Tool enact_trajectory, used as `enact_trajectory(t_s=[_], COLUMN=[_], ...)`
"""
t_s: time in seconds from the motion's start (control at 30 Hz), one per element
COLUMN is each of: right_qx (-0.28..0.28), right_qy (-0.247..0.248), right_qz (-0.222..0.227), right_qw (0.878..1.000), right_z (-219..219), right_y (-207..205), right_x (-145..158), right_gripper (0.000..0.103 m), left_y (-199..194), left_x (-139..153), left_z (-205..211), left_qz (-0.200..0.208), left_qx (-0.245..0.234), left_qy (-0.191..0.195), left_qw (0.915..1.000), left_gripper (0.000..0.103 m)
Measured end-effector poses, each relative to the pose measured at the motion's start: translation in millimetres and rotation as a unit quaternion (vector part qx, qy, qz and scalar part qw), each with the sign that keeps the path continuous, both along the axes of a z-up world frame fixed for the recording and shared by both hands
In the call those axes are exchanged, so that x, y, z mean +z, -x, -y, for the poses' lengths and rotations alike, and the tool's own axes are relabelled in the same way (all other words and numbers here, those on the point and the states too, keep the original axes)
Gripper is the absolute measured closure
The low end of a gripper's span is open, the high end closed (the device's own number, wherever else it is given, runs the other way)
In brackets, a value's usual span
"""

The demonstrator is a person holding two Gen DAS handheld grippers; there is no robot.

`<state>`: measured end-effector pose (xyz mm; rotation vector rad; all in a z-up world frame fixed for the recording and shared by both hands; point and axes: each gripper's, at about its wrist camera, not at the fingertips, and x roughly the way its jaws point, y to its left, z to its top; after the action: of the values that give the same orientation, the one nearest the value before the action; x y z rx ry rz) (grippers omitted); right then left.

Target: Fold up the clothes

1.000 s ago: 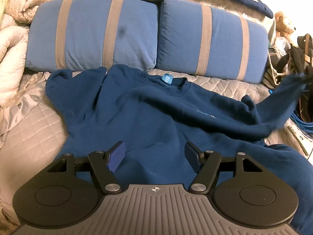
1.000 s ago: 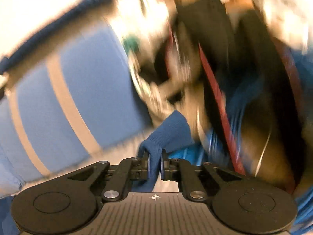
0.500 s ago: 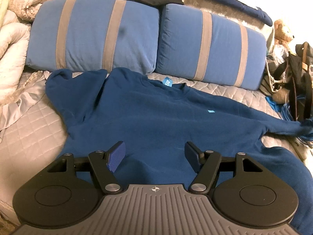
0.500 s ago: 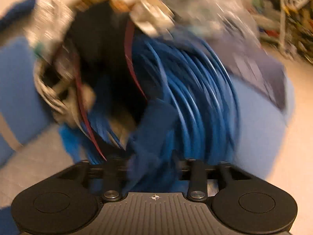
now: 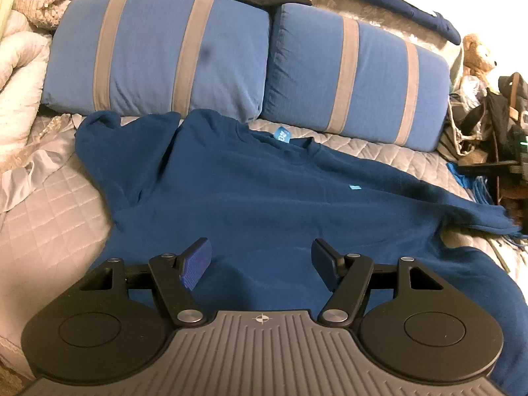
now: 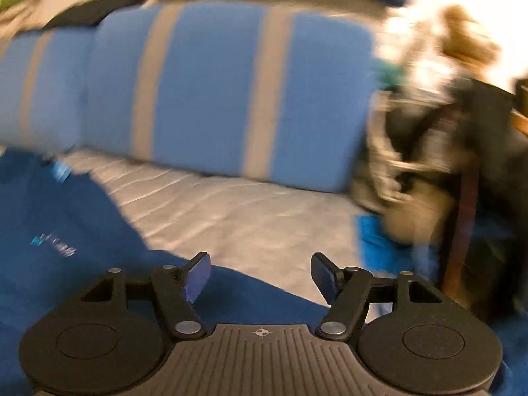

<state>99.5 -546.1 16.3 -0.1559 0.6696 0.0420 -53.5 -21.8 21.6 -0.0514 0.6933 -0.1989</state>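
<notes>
Lying spread face-up on the quilted bed cover [image 5: 59, 217], the navy sweatshirt [image 5: 264, 198] has its collar, with a light blue neck tag [image 5: 282, 134], nearest the two blue pillows with grey stripes [image 5: 158, 56], which stand side by side at the head of the bed. On the side of the sweatshirt toward the rumpled white duvet [image 5: 19, 66], one sleeve is folded up beside the body; the opposite sleeve [image 5: 462, 208] is stretched out flat toward the bed edge, its cuff close to the dark bags [image 5: 495, 112] and the teddy bear [image 5: 477, 52] piled there. A small light blue mark [image 5: 354, 187] shows on the chest. The left gripper [image 5: 262, 257] hovers over the lower body of the sweatshirt, jaws spread wide and empty. The right gripper [image 6: 260, 274], seen in a motion-blurred view, hangs over the outstretched sleeve side of the sweatshirt [image 6: 66, 231], jaws likewise apart with nothing between them; grey bed cover [image 6: 250, 211] and a striped pillow [image 6: 231, 92] lie beyond it.
</notes>
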Motion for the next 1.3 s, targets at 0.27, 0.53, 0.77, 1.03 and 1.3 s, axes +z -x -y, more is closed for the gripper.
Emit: enact_trajectory(t_s=[0.27, 0.53, 0.77, 1.03, 1.3], right_qx=[0.055, 0.131, 0.064, 0.006, 0.075], right_qy=[0.057, 0.048, 0.084, 0.026, 0.039], right_qz=[-0.077, -0.116, -0.051, -0.036, -0.098], right_qw=[0.994, 0.983, 0.993, 0.999, 0.992], right_z=[-49, -59, -41, -1, -33], right_y=[-63, -59, -50, -47, -66], right_x=[-66, -85, -59, -35, -73], right_gripper=[0.039, 0.101, 0.101, 0.076, 0.043], left_y=[-3, -6, -5, -3, -5], left_x=[-2, -3, -3, -2, -2], left_z=[-4, -5, -4, -1, -1], left_qz=[-0.005, -0.010, -0.009, -0.007, -0.011], left_qx=[0.003, -0.001, -0.001, 0.001, 0.002], left_qy=[0.011, 0.017, 0.016, 0.010, 0.005], left_qw=[0.9999, 0.9998, 0.9998, 0.9999, 0.9999], left_gripper=[0.036, 0.036, 0.036, 0.036, 0.036])
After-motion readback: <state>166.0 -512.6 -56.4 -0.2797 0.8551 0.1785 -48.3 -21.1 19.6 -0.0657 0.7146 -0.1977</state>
